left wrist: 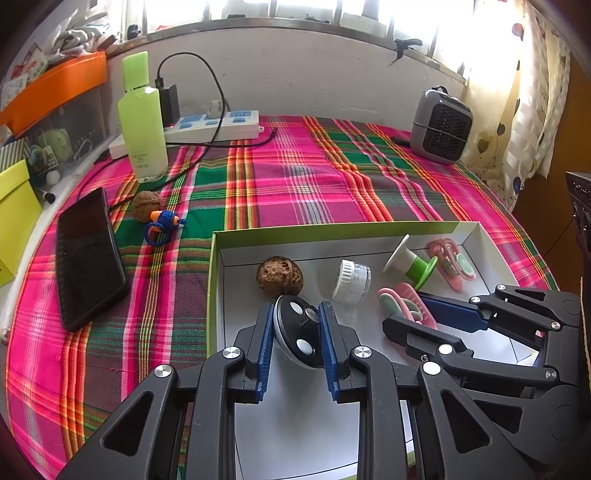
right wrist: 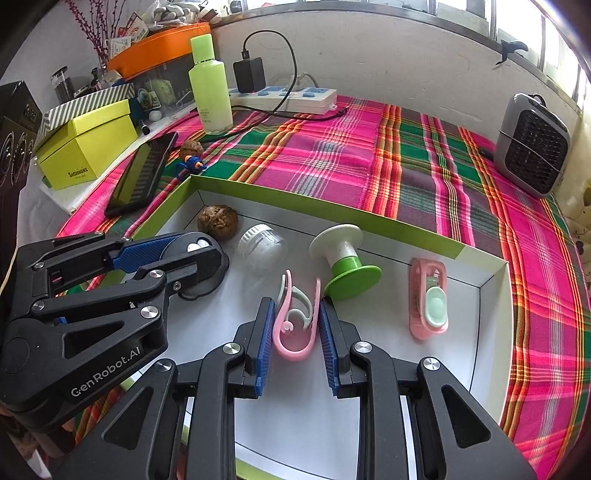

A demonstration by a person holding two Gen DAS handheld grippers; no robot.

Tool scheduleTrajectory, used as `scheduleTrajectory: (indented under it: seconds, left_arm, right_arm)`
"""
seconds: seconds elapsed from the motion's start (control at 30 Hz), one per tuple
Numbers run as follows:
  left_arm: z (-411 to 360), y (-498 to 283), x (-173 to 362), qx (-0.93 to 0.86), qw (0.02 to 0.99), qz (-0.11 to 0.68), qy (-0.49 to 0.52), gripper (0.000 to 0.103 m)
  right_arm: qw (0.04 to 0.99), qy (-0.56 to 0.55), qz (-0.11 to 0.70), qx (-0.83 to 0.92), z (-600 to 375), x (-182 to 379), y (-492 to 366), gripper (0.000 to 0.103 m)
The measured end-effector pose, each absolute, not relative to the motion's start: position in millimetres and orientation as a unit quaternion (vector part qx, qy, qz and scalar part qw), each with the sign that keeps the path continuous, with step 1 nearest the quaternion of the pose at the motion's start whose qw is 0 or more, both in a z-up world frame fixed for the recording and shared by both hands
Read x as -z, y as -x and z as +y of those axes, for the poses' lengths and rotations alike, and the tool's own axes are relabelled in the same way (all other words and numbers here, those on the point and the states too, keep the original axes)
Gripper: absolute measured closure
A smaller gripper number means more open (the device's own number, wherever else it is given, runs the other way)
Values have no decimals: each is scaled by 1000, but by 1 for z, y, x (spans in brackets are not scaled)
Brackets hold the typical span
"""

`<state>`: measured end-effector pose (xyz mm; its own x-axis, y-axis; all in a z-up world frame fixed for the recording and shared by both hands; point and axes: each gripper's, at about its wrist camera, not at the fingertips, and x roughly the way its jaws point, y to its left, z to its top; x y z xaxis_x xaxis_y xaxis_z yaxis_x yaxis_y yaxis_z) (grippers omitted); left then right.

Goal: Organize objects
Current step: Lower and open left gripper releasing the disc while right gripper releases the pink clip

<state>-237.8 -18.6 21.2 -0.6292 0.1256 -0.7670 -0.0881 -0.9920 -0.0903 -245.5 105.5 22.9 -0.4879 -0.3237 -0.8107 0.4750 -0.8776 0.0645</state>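
Mostly plaid: a pink, green and orange checked cloth [left wrist: 295, 177] is covering the table, and bright daylight is coming through a barred window [left wrist: 280, 9] along the back wall, with a patterned curtain [left wrist: 532, 110] hanging at the right. A shallow green-sided box [left wrist: 332, 230] with a white floor is sitting on the cloth near the front. Inside it are lying a walnut [left wrist: 279, 276], a small clear jar with white lid [left wrist: 351, 281], a green and white spool [left wrist: 412, 263] and a pink clip [right wrist: 430, 302]. The left claw [left wrist: 297, 330] is clamping a black and white round disc [left wrist: 297, 325] low over the box's left part. The right claw [right wrist: 295, 325] is gripping a second pink clip [right wrist: 293, 332], right beside the left one, also over the box. Outside the box, a second walnut [left wrist: 146, 206] with a blue cord charm [left wrist: 162, 225] and a dark phone [left wrist: 90, 258] are lying on the cloth at the left. A tall green bottle [left wrist: 142, 118] is standing near a white power strip [left wrist: 214, 125] with a black charger plugged in. A small grey fan heater [left wrist: 441, 125] is sitting in the far right corner. A yellow box [right wrist: 88, 147] and an orange bin [left wrist: 55, 88] are crowding the left edge.
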Motion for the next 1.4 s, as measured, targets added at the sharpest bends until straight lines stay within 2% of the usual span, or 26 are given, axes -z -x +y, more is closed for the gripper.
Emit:
scheduleTrajectory:
  seconds: [0.63,0.77,1.23,1.4]
  left_arm:
    - [-19,239,-21,-901,58,-22,428,78]
    - [-18,239,-21,-901,56,-22,429,78]
    - [-19,232,-25,-902,49,-26,428,65]
    - [-21,226,-30,-903,48,-30,426,63]
  right_arm:
    - [227,-452,85,859,105,-22,244,78]
    - [224,-452,84,859,106,-22,243,73]
    - [221,-449,72,863,115,-27,238,71]
    - [220,-448,67,864,118,-28,234,70]
